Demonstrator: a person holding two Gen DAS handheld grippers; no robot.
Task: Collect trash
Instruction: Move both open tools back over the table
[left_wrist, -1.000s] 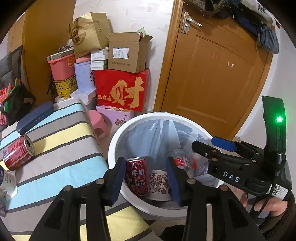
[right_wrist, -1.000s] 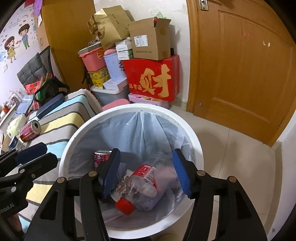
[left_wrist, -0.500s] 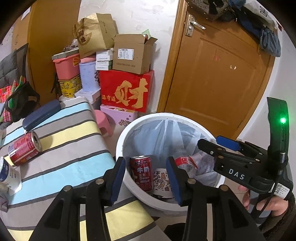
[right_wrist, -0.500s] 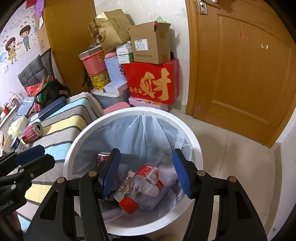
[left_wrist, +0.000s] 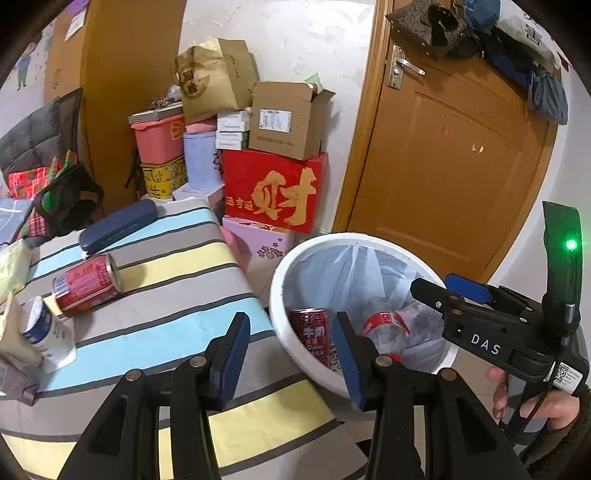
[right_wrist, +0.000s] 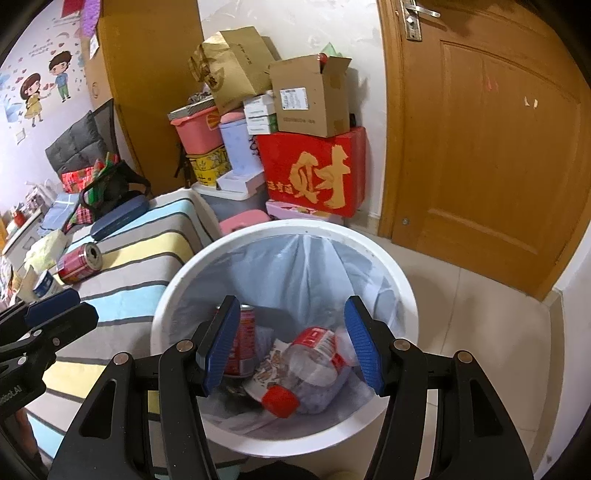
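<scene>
Over the white bin (right_wrist: 402, 280) at the centre of the right wrist view hover the right tongs (right_wrist: 291, 345), blue pads spread wide with nothing between them. Down inside the bin's pale liner lie a crushed plastic bottle (right_wrist: 314, 365) with a red cap, a red can (right_wrist: 240, 345) standing at its left, and a printed paper cup (right_wrist: 267, 365) between them. The left tongs (left_wrist: 290, 360) sit low in the left wrist view, partly open and empty, above the edge of the striped cloth on the desk (left_wrist: 155, 295), just left of the bin. Another red can (left_wrist: 85, 285) lies on its side at the left of that frame, near a white cup (left_wrist: 46, 332) and a dark blue case (left_wrist: 118, 226). A hand (left_wrist: 532, 398) grips the right tool at lower right.
</scene>
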